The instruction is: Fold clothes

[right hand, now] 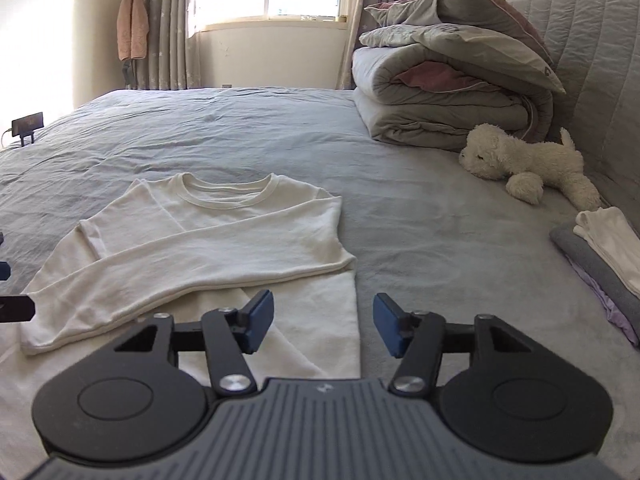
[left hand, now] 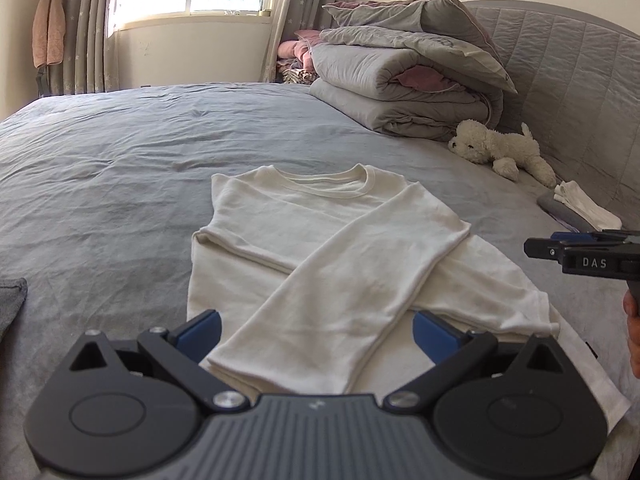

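Observation:
A cream long-sleeved shirt [left hand: 328, 248] lies flat on the grey bed [left hand: 120, 168], collar away from me, both sleeves folded across the body. It also shows in the right wrist view [right hand: 224, 248]. My left gripper [left hand: 316, 332] is open and empty, its blue pads either side of the folded sleeve cuff near the hem. My right gripper [right hand: 323, 324] is open and empty, above the shirt's lower right edge. It shows from the side in the left wrist view [left hand: 536, 248].
A folded grey duvet pile [left hand: 404, 76] and a white plush dog [left hand: 500, 152] lie near the headboard [left hand: 580, 92]. Folded white and grey clothes [right hand: 600, 256] sit at the right. A grey cloth [left hand: 10, 304] lies at the left edge.

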Motion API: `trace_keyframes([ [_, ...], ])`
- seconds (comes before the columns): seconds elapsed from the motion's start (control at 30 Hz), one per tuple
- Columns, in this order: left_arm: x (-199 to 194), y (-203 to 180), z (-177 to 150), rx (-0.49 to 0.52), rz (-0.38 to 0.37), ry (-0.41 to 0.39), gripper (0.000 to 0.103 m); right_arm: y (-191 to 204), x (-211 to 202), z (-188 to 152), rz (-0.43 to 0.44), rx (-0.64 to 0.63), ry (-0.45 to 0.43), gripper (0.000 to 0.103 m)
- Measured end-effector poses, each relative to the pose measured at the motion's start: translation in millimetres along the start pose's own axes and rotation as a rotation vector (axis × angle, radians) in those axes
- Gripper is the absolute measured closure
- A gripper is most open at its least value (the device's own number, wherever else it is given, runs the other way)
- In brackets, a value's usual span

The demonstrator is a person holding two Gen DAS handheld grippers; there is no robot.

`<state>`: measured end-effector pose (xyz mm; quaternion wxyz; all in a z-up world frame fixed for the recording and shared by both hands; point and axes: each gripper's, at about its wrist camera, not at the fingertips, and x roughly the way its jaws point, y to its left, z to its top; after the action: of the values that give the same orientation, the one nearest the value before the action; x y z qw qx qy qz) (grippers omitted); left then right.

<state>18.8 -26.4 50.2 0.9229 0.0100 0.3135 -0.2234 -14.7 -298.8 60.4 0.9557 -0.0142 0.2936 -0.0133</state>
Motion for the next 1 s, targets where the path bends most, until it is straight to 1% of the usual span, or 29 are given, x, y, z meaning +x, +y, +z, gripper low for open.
trace_keyframes([
  [0.03, 1.3, -0.9, -1.1, 0.004, -0.003, 0.009, 0.005, 6.8, 4.0, -2.7, 0.034, -0.012, 0.028, 0.081],
  [0.07, 2.6, -1.9, -2.1, 0.008, -0.006, 0.017, 0.009, 13.9, 9.0, -6.0, 0.061, -0.026, 0.059, 0.1],
  [0.1, 3.9, -3.6, -3.2, 0.017, -0.013, 0.027, 0.012, 21.5, 15.1, -9.9, 0.081, -0.04, 0.092, 0.102],
  [0.17, 6.1, -7.9, -5.4, 0.041, -0.026, 0.044, 0.021, 34.2, 22.6, -16.5, 0.101, -0.079, 0.129, 0.102],
  [0.23, 8.7, -11.6, -8.4, 0.061, -0.034, 0.061, 0.025, 43.3, 26.2, -20.7, 0.086, -0.122, 0.151, 0.102],
  [0.3, 12.3, -14.7, -11.9, 0.081, -0.04, 0.085, 0.032, 42.9, 25.9, -22.9, 0.083, -0.129, 0.169, 0.102],
  [0.37, 17.6, -15.9, -16.5, 0.11, -0.024, 0.121, 0.035, 39.1, 23.6, -25.0, 0.088, -0.124, 0.184, 0.102],
  [0.43, 19.6, -15.3, -20.4, 0.137, -0.011, 0.134, 0.037, 34.6, 18.5, -28.0, 0.091, -0.13, 0.195, 0.102],
  [0.67, 14.9, -14.8, -23.6, 0.199, -0.008, 0.161, 0.037, 17.2, 6.1, -37.5, 0.119, -0.134, 0.228, 0.103],
  [0.83, 11.9, -11.7, -26.0, 0.203, -0.014, 0.174, 0.035, 6.8, 1.6, -34.8, 0.138, -0.119, 0.253, 0.103],
  [0.9, 10.8, -11.1, -26.5, 0.202, -0.013, 0.184, 0.029, 3.4, -0.9, -32.3, 0.137, -0.11, 0.24, 0.102],
  [0.93, 10.4, -10.2, -26.6, 0.198, -0.015, 0.19, 0.027, 2.0, -3.2, -30.6, 0.134, -0.103, 0.223, 0.098],
  [1.0, 9.0, -5.0, -25.6, 0.167, -0.034, 0.203, 0.026, -0.7, -7.8, -27.3, 0.128, -0.089, 0.188, 0.096],
])
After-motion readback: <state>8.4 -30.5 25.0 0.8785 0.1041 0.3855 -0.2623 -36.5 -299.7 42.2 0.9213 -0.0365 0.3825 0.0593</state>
